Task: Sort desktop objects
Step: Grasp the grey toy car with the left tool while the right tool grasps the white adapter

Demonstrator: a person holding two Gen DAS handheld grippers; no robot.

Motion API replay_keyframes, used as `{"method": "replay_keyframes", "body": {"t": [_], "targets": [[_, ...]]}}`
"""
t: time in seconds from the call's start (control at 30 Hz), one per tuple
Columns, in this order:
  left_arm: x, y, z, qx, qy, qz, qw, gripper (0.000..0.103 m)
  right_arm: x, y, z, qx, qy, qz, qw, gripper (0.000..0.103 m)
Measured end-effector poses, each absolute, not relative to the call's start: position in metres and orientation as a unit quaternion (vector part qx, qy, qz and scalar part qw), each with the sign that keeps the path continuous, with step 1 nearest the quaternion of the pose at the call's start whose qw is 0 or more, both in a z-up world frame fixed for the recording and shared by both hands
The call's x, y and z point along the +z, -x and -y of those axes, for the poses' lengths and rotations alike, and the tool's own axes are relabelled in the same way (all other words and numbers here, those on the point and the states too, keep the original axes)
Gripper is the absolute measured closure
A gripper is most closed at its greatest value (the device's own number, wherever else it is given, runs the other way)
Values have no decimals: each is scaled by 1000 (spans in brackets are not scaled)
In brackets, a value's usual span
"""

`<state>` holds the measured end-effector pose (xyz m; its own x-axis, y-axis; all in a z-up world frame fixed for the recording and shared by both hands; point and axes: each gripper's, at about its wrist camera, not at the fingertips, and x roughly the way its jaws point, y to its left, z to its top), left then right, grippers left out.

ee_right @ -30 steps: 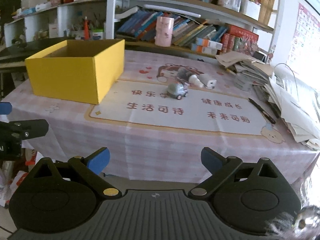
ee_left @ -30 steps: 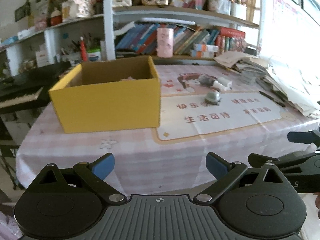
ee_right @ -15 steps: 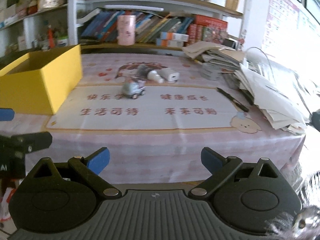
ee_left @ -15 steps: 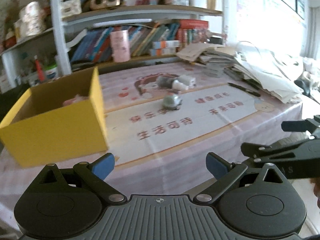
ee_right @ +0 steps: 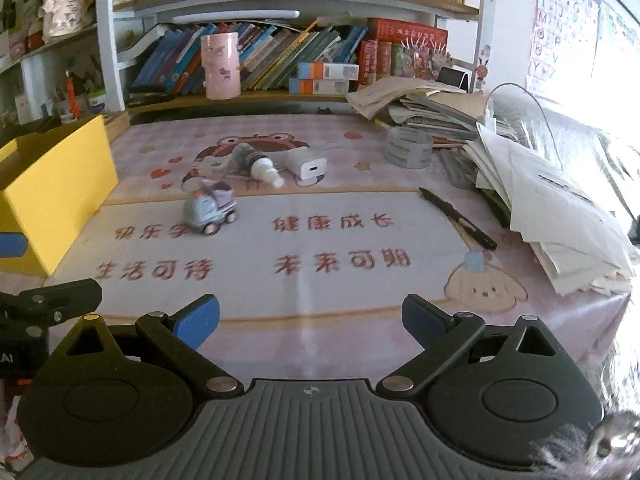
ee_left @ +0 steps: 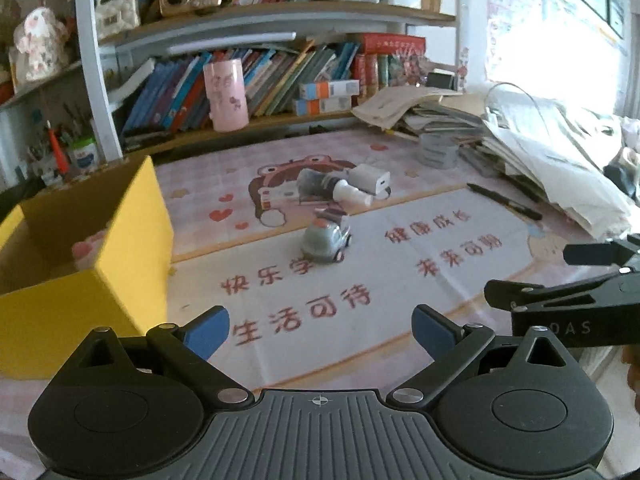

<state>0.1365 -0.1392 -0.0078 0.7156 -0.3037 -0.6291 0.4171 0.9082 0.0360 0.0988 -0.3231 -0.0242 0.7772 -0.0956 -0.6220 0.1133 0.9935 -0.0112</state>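
A grey toy car (ee_left: 326, 237) (ee_right: 210, 210) stands on the printed mat mid-table. Behind it lie a grey-and-white bottle (ee_left: 334, 190) (ee_right: 256, 164) and a white charger (ee_left: 370, 179) (ee_right: 306, 166). A black pen (ee_left: 504, 201) (ee_right: 458, 218) lies to the right. A yellow cardboard box (ee_left: 80, 256) (ee_right: 48, 196) stands at the left with something pink inside. My left gripper (ee_left: 320, 326) is open and empty, short of the car. My right gripper (ee_right: 310, 316) is open and empty over the near mat.
A pile of papers and books (ee_right: 540, 176) fills the right side of the table. A grey tape roll (ee_right: 408, 148) sits by it. A bookshelf with a pink cup (ee_right: 220, 66) stands behind. The table's front edge is close below both grippers.
Both grippers have moved forward over the table and swung right; the box has slid to the left edge of both views and the toy car looks nearer. Both stay open.
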Motion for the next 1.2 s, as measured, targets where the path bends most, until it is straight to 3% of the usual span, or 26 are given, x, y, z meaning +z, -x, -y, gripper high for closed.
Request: {"method": "replay_keyframes", "body": {"t": [0.33, 0.77, 1.2], "targets": [[-16, -179, 189, -155, -53, -358, 919, 4, -27, -142, 379, -35, -16, -345, 938, 5], [-28, -240, 236, -92, -67, -346, 931, 4, -37, -232, 424, 36, -19, -338, 940, 9], [-47, -293, 241, -50, -50, -367, 928, 12, -54, -344, 409, 125, 20, -346, 930, 39]]}}
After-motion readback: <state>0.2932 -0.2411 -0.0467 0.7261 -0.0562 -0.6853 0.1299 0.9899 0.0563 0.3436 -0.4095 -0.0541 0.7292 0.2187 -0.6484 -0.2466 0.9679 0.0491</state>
